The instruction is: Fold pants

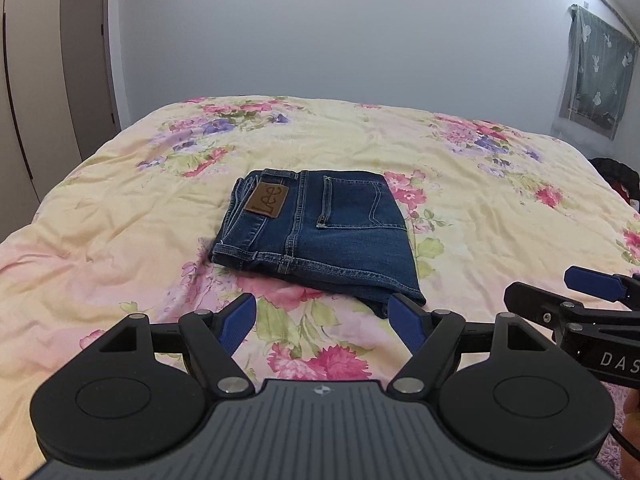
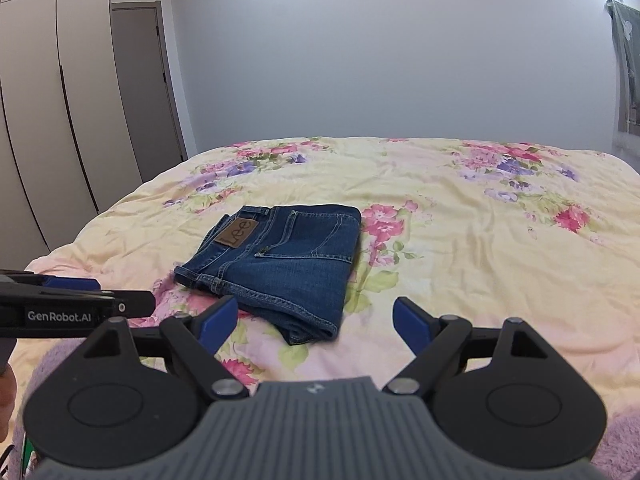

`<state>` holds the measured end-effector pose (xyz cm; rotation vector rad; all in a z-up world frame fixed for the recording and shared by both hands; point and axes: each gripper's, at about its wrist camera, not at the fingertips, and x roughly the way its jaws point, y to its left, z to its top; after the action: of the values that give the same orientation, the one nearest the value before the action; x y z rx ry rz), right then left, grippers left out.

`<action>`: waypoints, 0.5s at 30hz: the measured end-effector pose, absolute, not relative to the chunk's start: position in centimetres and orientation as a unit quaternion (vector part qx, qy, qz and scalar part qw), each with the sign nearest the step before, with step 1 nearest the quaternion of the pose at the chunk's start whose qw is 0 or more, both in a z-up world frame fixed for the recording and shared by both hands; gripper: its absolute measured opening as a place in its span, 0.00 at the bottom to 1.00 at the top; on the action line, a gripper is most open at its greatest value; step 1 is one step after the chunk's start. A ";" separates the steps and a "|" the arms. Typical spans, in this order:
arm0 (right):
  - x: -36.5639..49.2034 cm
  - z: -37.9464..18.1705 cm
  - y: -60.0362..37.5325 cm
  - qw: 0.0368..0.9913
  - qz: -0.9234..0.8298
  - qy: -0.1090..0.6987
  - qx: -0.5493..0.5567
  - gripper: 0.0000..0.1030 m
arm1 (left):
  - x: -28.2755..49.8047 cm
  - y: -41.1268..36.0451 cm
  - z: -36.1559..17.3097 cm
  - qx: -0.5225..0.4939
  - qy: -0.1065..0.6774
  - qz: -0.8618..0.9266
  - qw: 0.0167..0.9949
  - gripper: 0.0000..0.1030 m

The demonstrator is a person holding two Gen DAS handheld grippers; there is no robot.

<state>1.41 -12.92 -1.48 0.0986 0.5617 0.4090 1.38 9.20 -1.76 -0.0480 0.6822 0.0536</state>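
Dark blue jeans (image 1: 320, 228) lie folded into a compact rectangle on the floral bed cover (image 1: 480, 184), back pocket and brown Lee patch facing up. They also show in the right wrist view (image 2: 280, 268). My left gripper (image 1: 322, 320) is open and empty, hovering just short of the jeans' near edge. My right gripper (image 2: 316, 324) is open and empty, also just short of the near edge. The right gripper shows at the far right of the left wrist view (image 1: 568, 300); the left gripper shows at the left of the right wrist view (image 2: 76, 300).
The bed (image 2: 480, 240) fills the foreground under a pale wall. Wardrobe doors (image 2: 48, 120) and a grey door (image 2: 144, 88) stand at the left. A curtained window (image 1: 596, 76) is at the right, with dark items (image 1: 616, 176) by the bed's right edge.
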 end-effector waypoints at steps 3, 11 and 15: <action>1.5 -1.5 -12.9 0.939 0.201 0.276 0.049 0.78 | 1.4 9.0 -1.8 -0.017 0.337 0.028 0.941 0.85; 1.6 -1.5 -13.1 0.938 0.205 0.274 0.055 0.78 | 1.3 8.6 -1.8 -0.009 0.339 0.028 0.940 0.85; 1.3 -1.4 -13.4 0.942 0.200 0.265 0.051 0.78 | 1.3 8.4 -1.9 -0.008 0.342 0.028 0.939 0.85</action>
<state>1.30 -13.38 -1.44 0.1044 0.5404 0.4086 1.32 8.44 -1.93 -0.0167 0.6975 0.0571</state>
